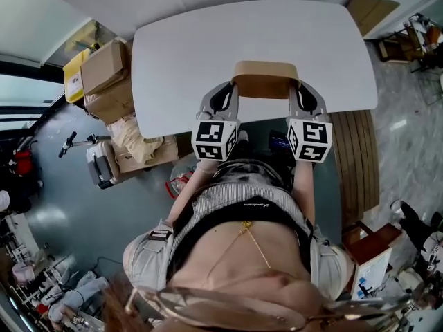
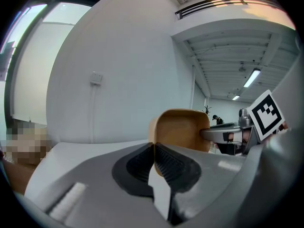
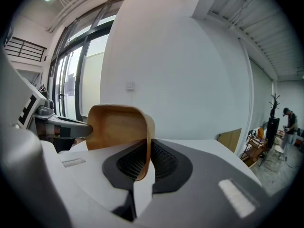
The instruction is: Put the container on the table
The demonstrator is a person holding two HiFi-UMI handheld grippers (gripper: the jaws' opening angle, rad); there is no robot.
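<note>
And here's the container, a smooth, tan, wood-toned tub with rounded corners and a thin wall, caught between both claws. The left claw pinches it from 9 o'clock and the right claw from 3 o'clock. In the left gripper view the two ribbed black pads are squeezed almost together, with the container's thin rim nipped at their tips. It's the same story in the right gripper view: the dark textured pads are barely apart and the curved wooden wall is clamped edge-on between them.

From the head view, the container hangs over the 6 o'clock edge of the surface, a matte white slab with rounded corners. Whether its base touches the surface, I can't tell. Off at 9 o'clock of the surface sit stacked cardboard boxes, brown and square-edged, on a glossy grey floor.
</note>
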